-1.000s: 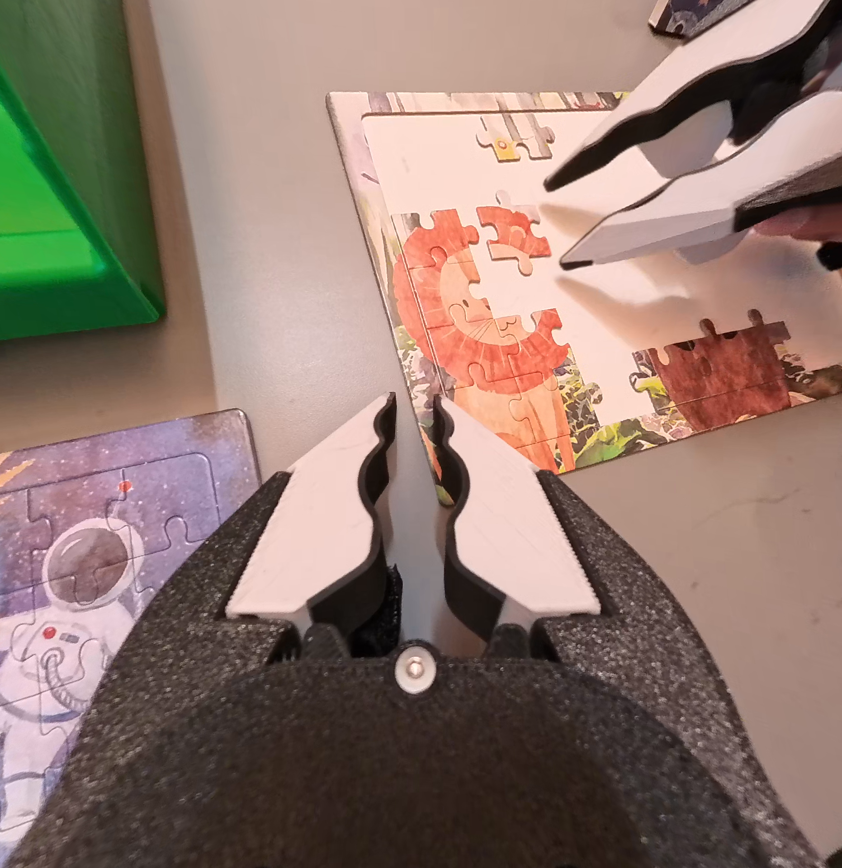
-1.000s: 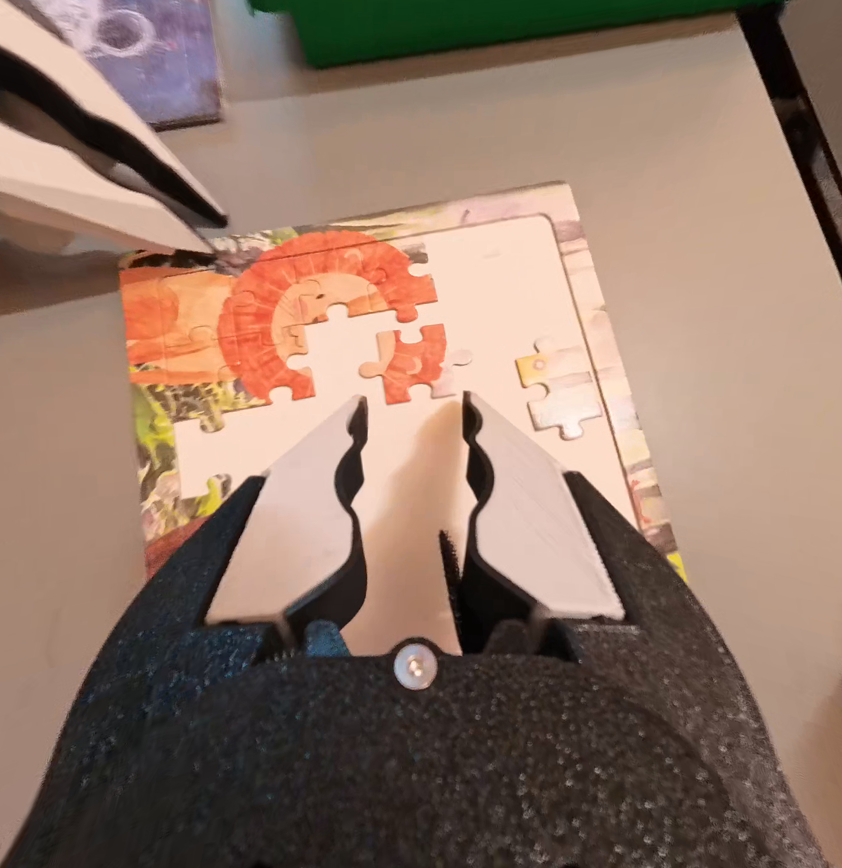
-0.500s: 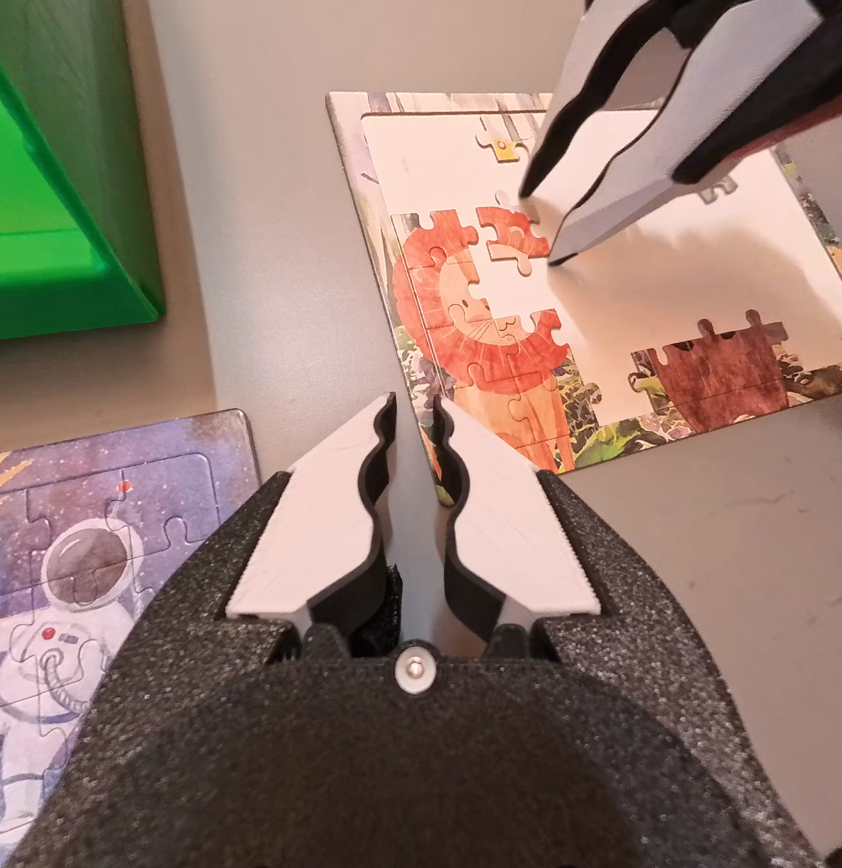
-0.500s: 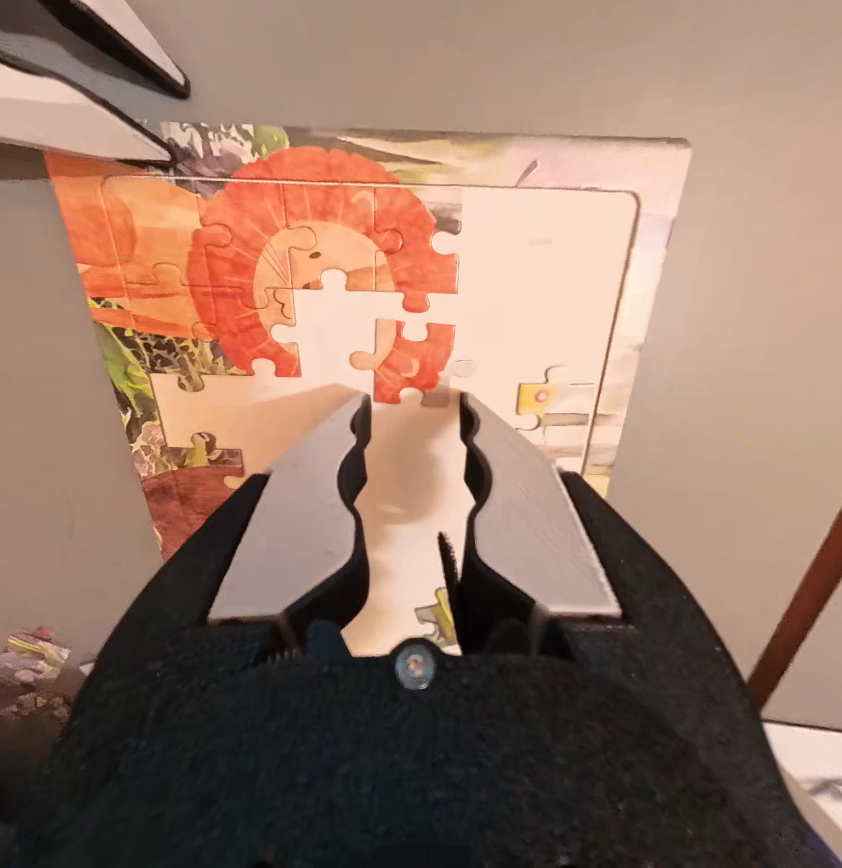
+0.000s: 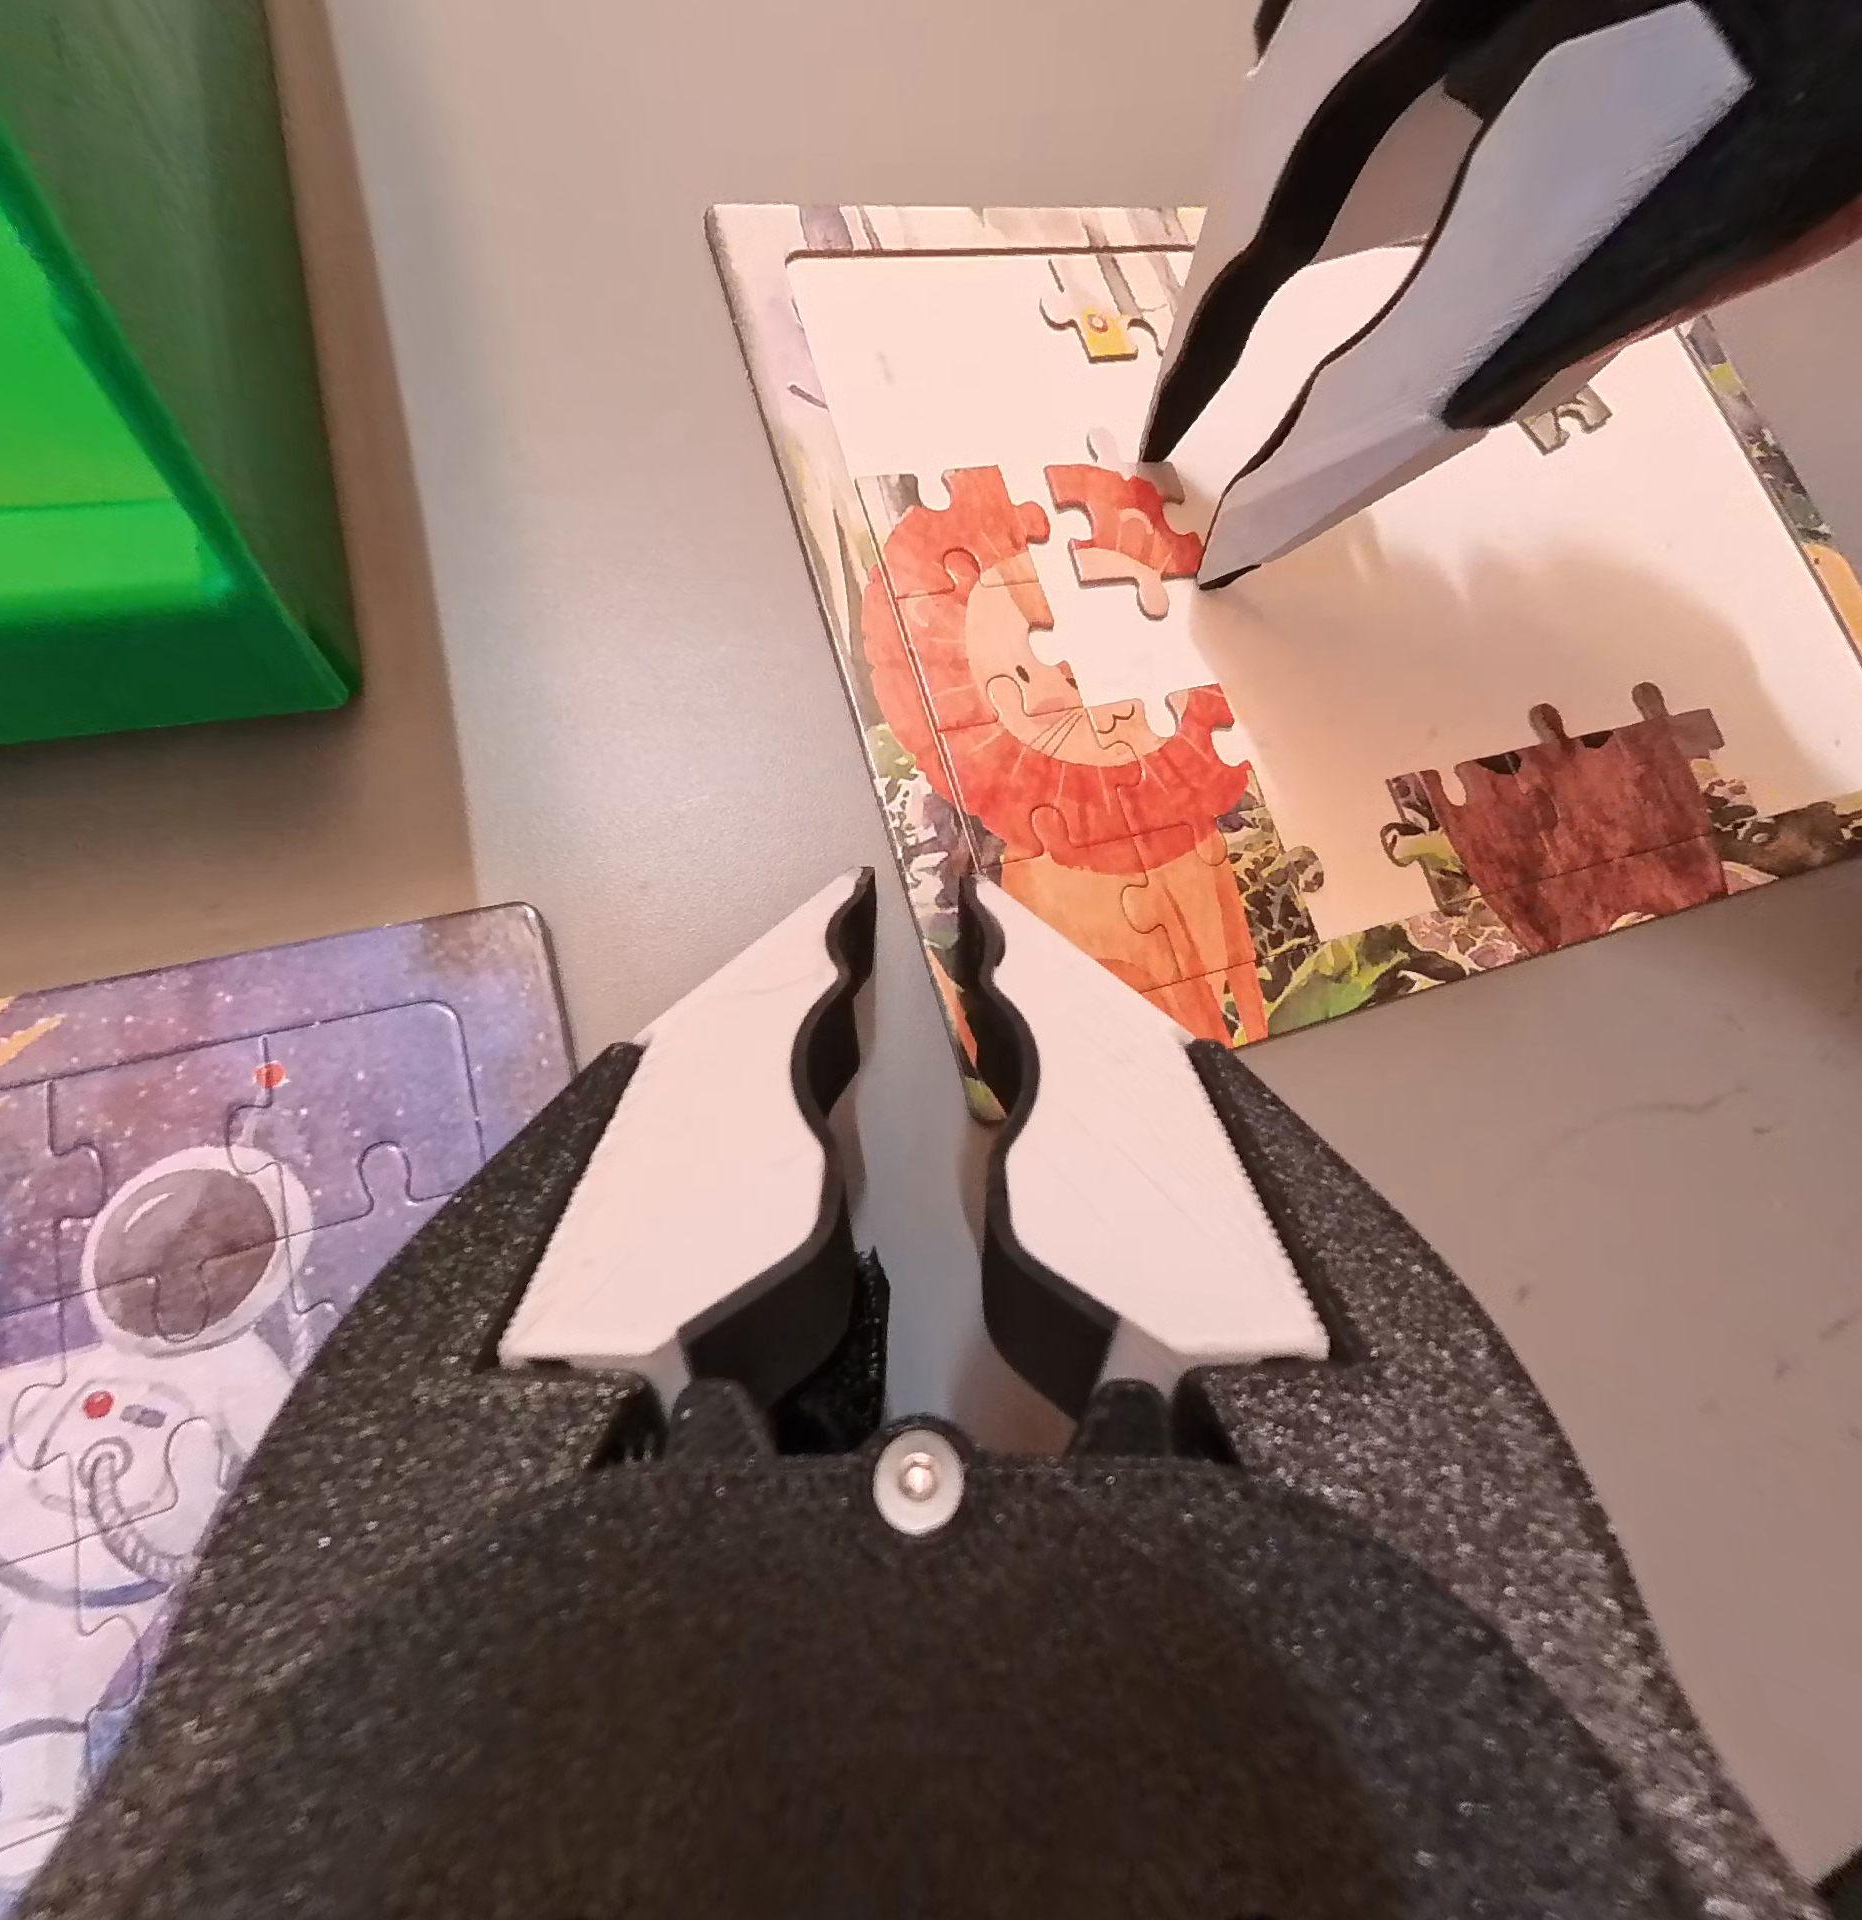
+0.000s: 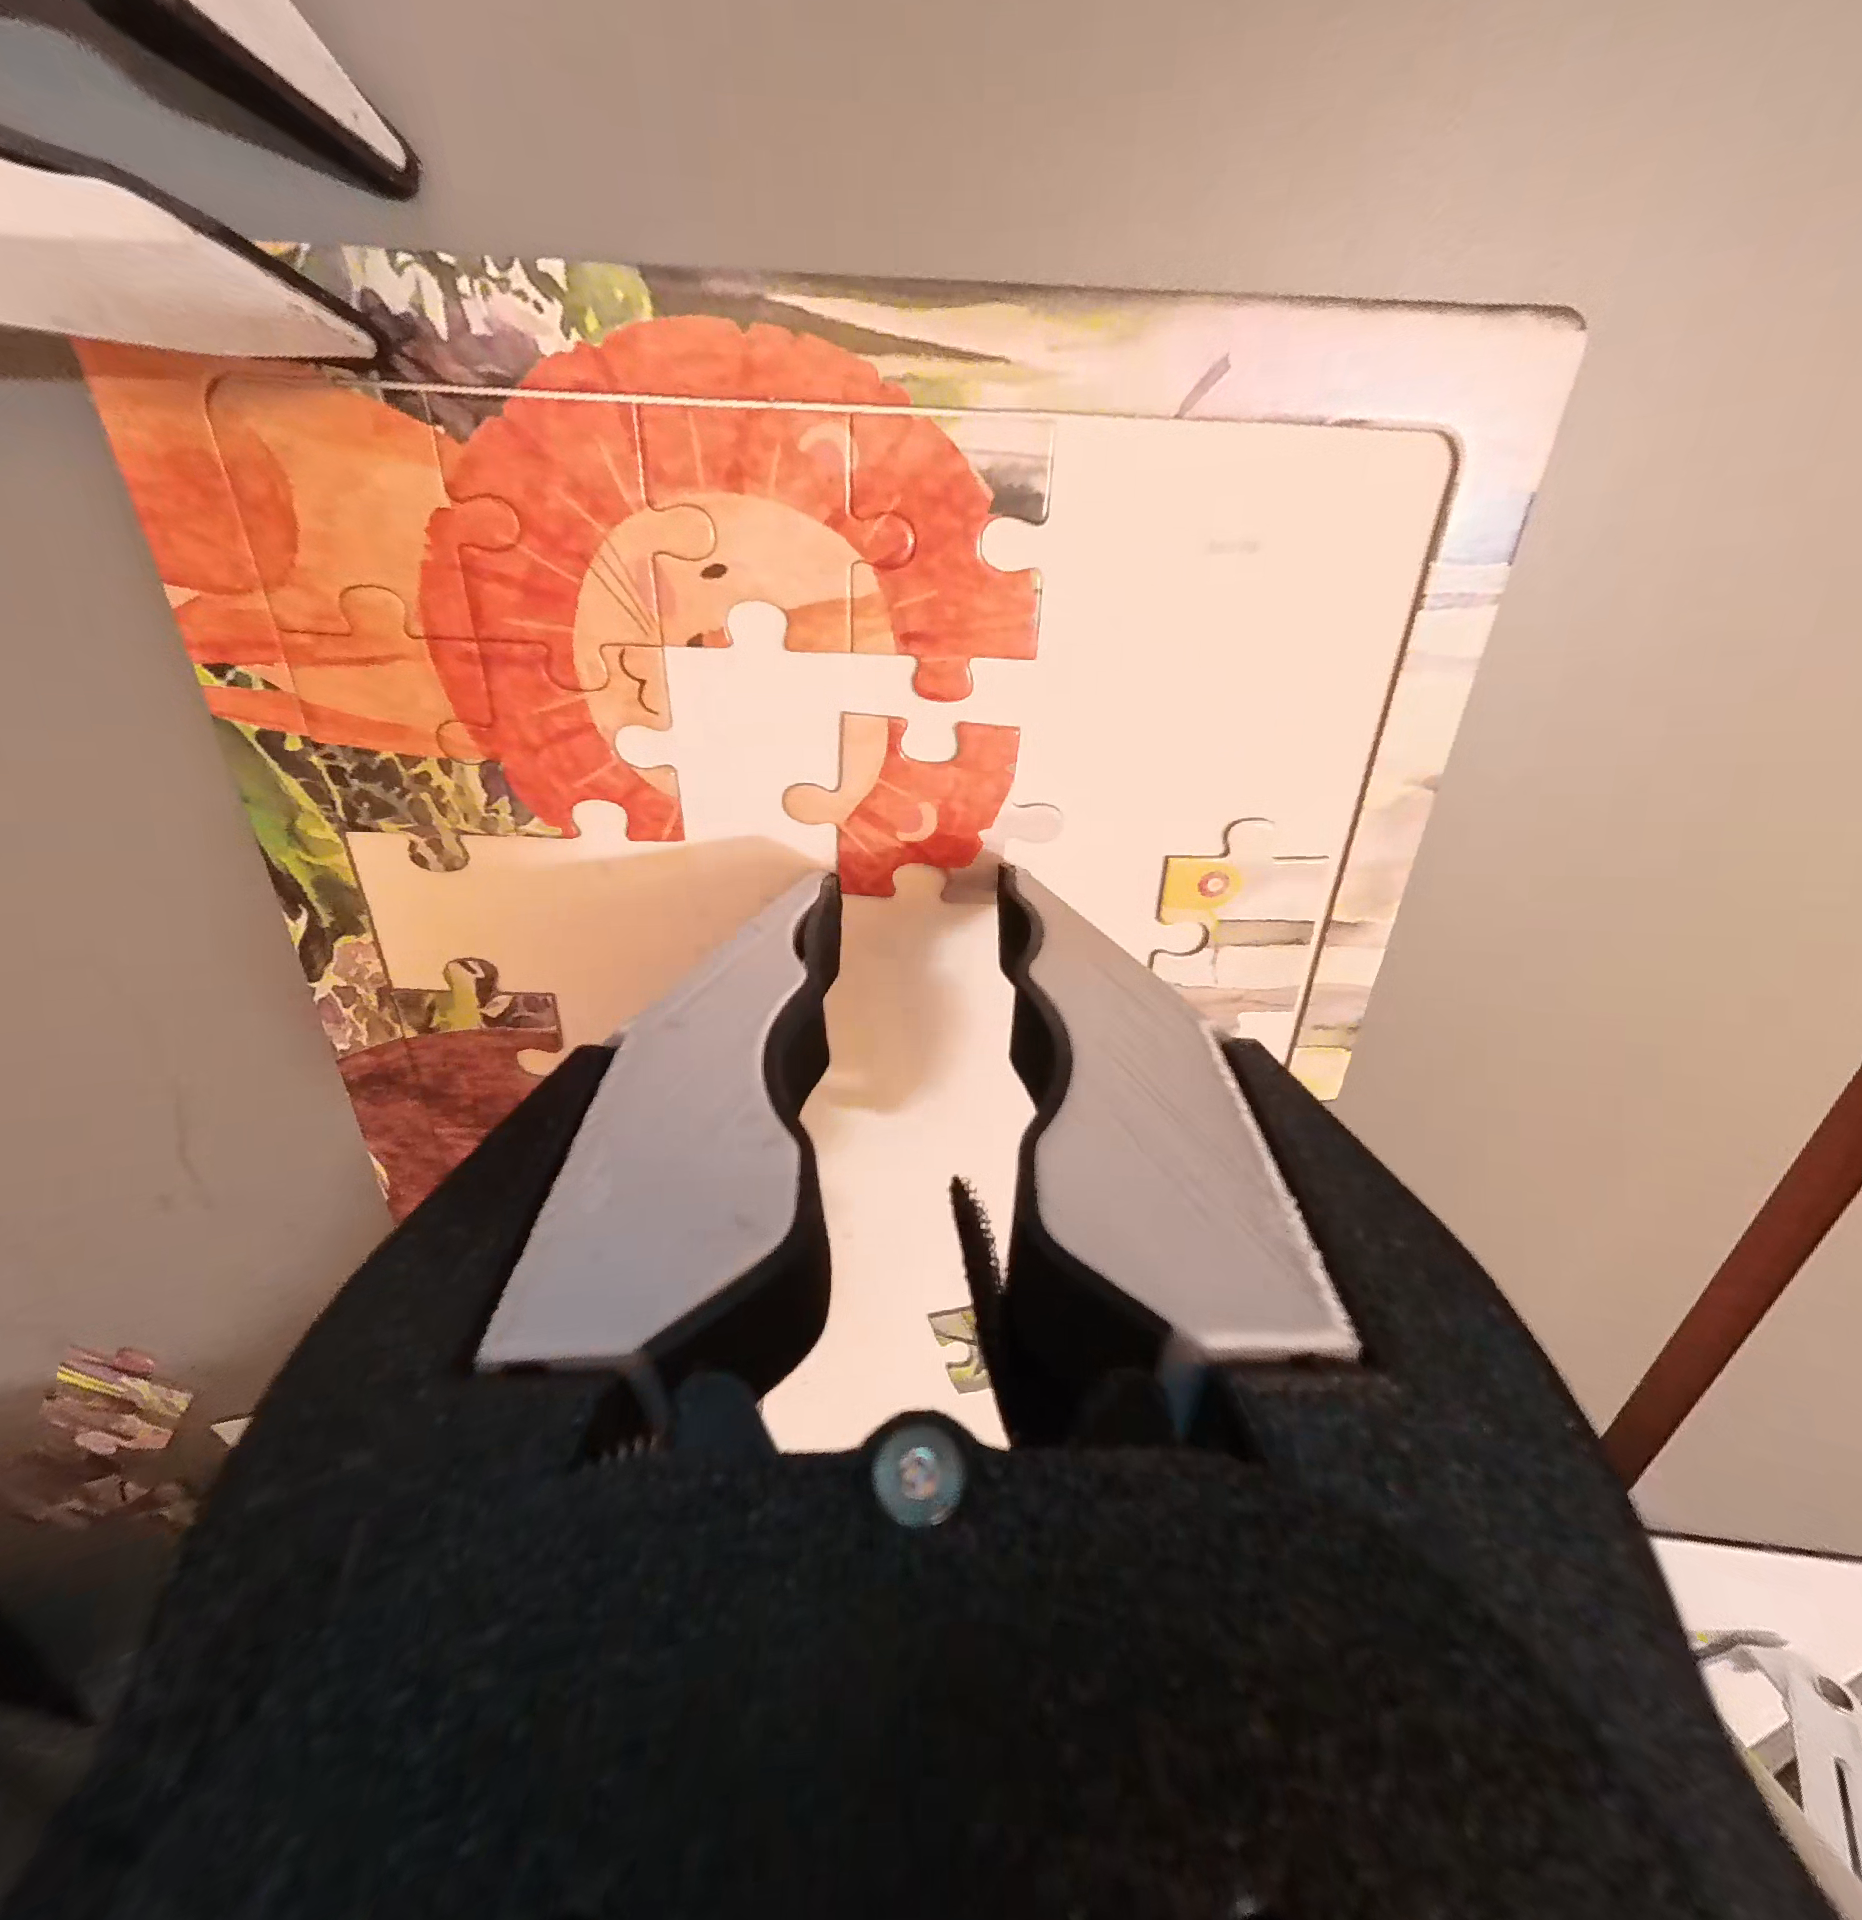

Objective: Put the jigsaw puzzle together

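Observation:
The lion puzzle board lies on the grey table, partly filled, with a hole in the lion's face. A loose red mane piece lies on the white board just above that hole. My right gripper is open, tips down on the board at this piece's right edge. In the right wrist view the right gripper touches the near edge of the piece. My left gripper hovers at the board's near left corner, narrowly open and empty. It also shows in the right wrist view.
A green bin stands at the left. A finished astronaut puzzle lies near left. A loose yellow-grey piece lies on the board. A heap of spare pieces lies beside the board. A brown bar crosses at the right. The left gripper's tips are roughly 11 cm from the right gripper's. The left tips stand about 11 cm off the finished astronaut puzzle.
My right gripper has swung round and come down onto the board, its tips now at the loose red piece. My left gripper has not moved.

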A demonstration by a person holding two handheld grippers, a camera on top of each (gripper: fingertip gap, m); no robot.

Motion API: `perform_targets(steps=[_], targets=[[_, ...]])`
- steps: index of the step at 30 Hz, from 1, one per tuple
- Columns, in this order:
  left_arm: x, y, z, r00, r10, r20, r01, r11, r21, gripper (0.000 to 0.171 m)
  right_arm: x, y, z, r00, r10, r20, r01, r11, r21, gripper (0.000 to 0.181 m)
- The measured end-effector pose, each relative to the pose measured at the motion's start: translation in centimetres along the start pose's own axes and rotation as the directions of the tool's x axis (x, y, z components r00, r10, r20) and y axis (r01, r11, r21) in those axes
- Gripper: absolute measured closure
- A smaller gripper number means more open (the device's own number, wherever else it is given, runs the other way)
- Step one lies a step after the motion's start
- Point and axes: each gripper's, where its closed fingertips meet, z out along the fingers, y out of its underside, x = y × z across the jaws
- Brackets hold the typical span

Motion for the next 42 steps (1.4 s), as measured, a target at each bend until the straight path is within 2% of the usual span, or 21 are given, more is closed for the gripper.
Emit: perform_targets(steps=[10, 15, 20, 42], targets=[[0.0, 0.0, 0.0, 1.0, -0.002, -0.002, 0.002, 1.0, 0.0, 0.156, -0.2, -0.9, -1.3, 1.0, -0.012, -0.007, 0.012, 0.999, 0.032, 0.151], [0.0, 0.0, 0.0, 1.0, -0.001, -0.002, 0.001, 1.0, 0.001, 0.156, 0.0, -1.0, -0.6, 0.999, -0.038, -0.015, 0.037, 0.999, -0.034, 0.151], [0.0, 0.0, 0.0, 1.0, -0.004, -0.005, 0.004, 1.0, 0.001, 0.156, -0.9, -1.0, 0.1, 0.998, -0.053, 0.033, 0.056, 0.995, -0.078, 0.151], [0.0, 0.0, 0.0, 1.0, -0.014, -0.015, 0.014, 1.0, 0.002, 0.156, 0.2, -0.8, 0.1, 1.0, -0.004, -0.006, 0.004, 0.997, -0.082, 0.148]])
